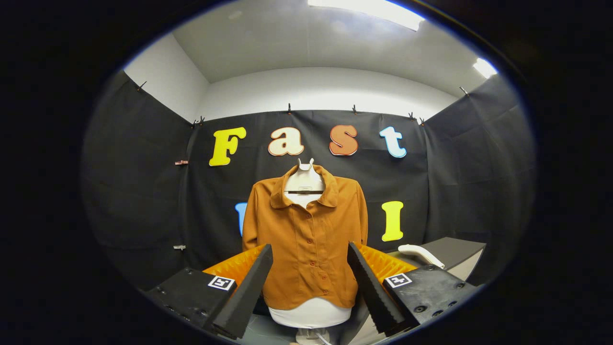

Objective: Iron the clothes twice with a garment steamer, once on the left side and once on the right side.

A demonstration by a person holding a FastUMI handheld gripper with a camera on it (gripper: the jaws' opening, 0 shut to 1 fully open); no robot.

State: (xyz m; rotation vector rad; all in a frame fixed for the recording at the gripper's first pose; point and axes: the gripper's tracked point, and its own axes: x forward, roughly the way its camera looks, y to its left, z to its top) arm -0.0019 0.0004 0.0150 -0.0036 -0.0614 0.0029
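We see the orange shirt (306, 244) as the largest thing ahead of us, buttoned down its front and dressed on a white mannequin torso (310, 314), whose bare lower part shows below the hem and whose neck stub (304, 179) rises out of the open collar. The shirt hangs upright and faces us squarely, standing well beyond the fingers and framed in the gap between them.

To the right of the shirt we see a dark-topped table (455, 249), its near corner pointing toward us. The garment steamer (421, 254), white and elongated, lies along that table's near left edge, apart from the shirt and beyond the right finger.

Our gripper (310, 266) stands wide apart and holds nothing: the two dark wedge-shaped fingers (249, 287) lean outward from each other, with the shirt's lower half visible through the space between them. The right finger shows a toothed inner face. Orange ribbed parts sit behind each finger, and a small square black-and-white marker (221, 282) is fixed to each finger's black base.

A few small clips (181, 162) pin the wall cloth to the left of the shirt.
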